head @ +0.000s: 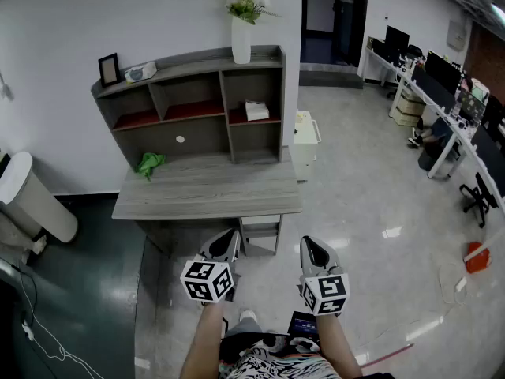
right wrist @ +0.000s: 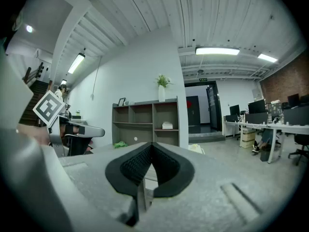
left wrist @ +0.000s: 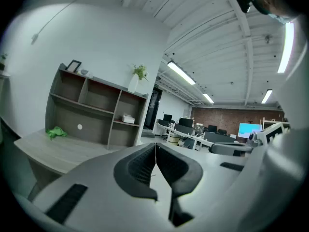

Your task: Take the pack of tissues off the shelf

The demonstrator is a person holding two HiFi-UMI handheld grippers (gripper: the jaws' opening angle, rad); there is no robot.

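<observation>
Tissue pack [head: 256,110] lying flat, long axis along shelf [head: 197,63]

The left hand-held gripper [head: 231,237] and right hand-held gripper [head: 308,244] are closed, empty.

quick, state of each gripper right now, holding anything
left gripper: closed, pads together, holding nothing.
right gripper: closed, pads together, holding nothing.
</observation>
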